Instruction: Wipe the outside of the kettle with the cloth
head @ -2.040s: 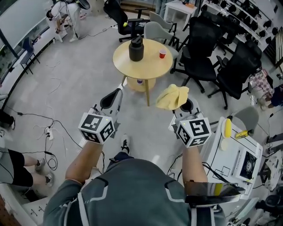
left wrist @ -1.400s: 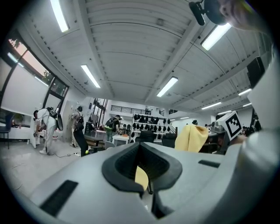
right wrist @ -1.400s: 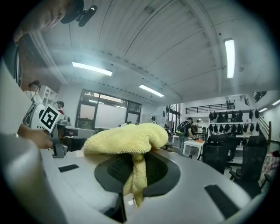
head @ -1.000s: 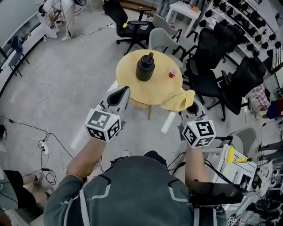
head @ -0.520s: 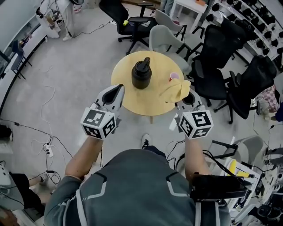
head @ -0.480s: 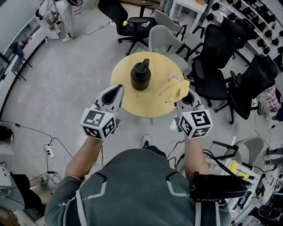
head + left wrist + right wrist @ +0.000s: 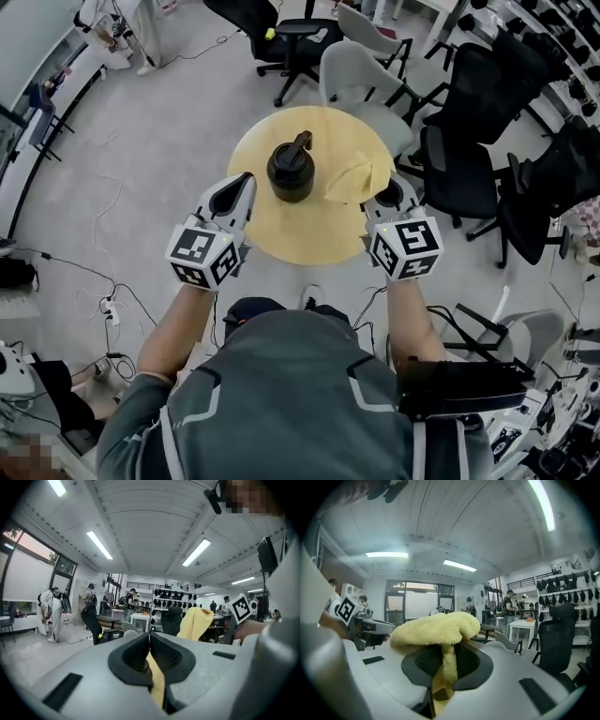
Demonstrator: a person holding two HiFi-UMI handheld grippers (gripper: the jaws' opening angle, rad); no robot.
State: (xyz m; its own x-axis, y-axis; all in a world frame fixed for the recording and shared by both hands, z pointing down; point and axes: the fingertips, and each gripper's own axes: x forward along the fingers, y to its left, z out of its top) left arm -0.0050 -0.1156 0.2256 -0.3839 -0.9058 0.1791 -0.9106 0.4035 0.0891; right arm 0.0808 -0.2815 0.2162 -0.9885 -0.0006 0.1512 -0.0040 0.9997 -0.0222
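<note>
In the upper middle of the head view, the round wooden table [image 7: 281, 230] is now directly in front of both grippers. Two seconds ago it stood far up in the frame with open floor in between, so the person has walked up to it and brought both hands forward. The approach looks almost finished, and I judge the wiping can begin soon, though it has not started.

The black kettle [image 7: 292, 172] stands upright on the table, a little left of its centre. The right gripper [image 7: 386, 190] is clamped on the yellow cloth [image 7: 356, 176]; in its own view a fold of the cloth is pinched between the pads and the rest is heaped over the tips. In the head view the cloth hangs just to the right of the kettle, near it but apparently not touching it. The left gripper [image 7: 246, 180] is closed with nothing in it, and it points toward the left side of the kettle.

A small red cup that was on the table earlier is not visible now; perhaps the cloth covers it.

By count: one kettle, one cloth, one table and two grippers. There is one pale grey chair [image 7: 361, 66] just behind the table and at least three black chairs at the upper right.
</note>
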